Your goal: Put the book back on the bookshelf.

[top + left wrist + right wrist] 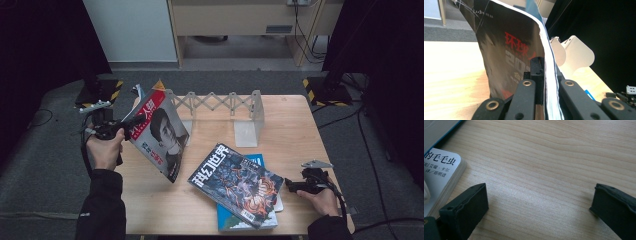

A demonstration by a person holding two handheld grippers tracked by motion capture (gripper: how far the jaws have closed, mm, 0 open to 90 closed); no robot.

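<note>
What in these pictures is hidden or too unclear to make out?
- Blue book, high view: cover mostly hidden under the dark magazine.
- Held magazine, left gripper view: top cut off by the frame edge, small print blurred.
- White book, right gripper view: cut off at the left edge.

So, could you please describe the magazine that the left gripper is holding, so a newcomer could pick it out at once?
Start at the wooden table and look to its left edge, in front of the grey folding rack. There the left gripper clamps a magazine by its edge, tilted up off the table. Unlike the stacked books lying flat, it is lifted and shows a face under a red title band.
</note>
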